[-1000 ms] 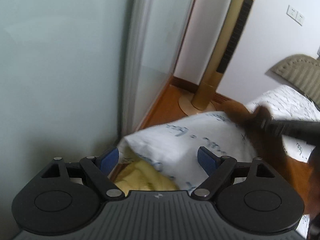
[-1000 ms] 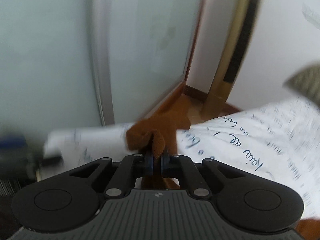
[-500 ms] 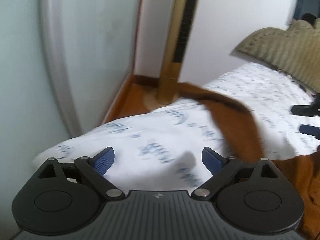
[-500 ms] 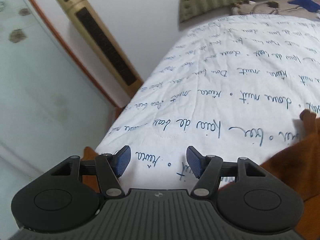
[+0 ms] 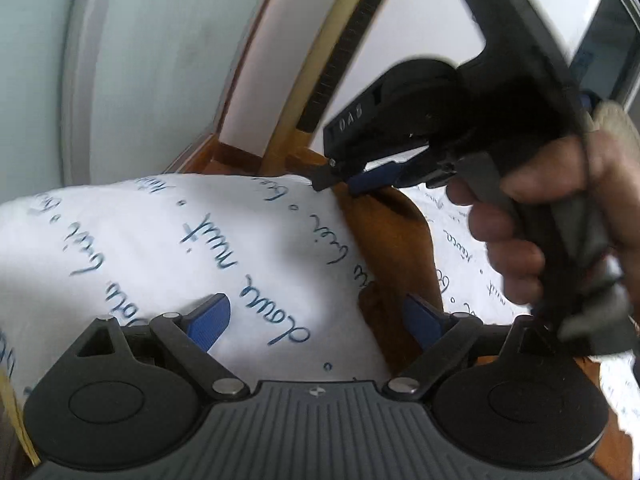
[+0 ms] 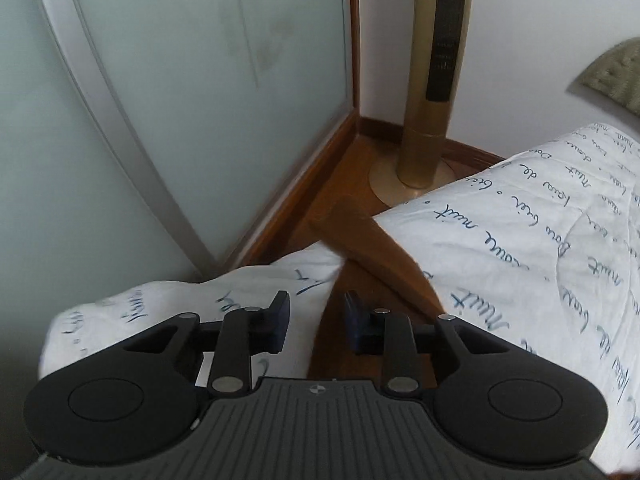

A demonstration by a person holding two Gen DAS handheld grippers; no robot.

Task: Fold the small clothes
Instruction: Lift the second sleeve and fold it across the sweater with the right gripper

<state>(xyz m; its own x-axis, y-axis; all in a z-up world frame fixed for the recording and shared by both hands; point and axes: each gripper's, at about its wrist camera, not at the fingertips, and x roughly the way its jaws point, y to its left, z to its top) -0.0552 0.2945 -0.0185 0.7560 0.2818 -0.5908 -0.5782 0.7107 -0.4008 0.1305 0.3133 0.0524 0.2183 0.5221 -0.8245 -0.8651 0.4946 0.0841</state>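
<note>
Closing now on the right gripper (image 6: 316,322): ribbed blue pads narrowing in, brown cloth (image 6: 372,248) lying in the gap below, pads not seen pressing on it. Spread wide on the left gripper (image 5: 316,318), blue ridged pads far apart, nothing pinched; soft white quilt (image 5: 168,248) under the left pad, rust-brown fabric by the right one. Matte black linkage arms, round steel pivots, grooved grey housing on both tools.

Outward: brown garment draped as a long, smooth strip over the near corner of the bed, narrow end pointing toward the floor edge, wider part running back over the quilt. Quilt puffy, stitched, printed with looping blue handwriting. In the left view, right gripper (image 5: 360,176) seen from the side, snout just over the garment's far end, gripped by a hand (image 5: 560,220) curled round its grey handle.

Beyond the bed's corner: glossy brown wood floor (image 6: 344,168), matching skirting, a tall gold column fan (image 6: 428,92) on a round base with a dark slotted strip. Frosted pale-green glass panel (image 6: 160,100) with a silver frame at left. Olive ribbed headboard (image 6: 616,76) at far right.
</note>
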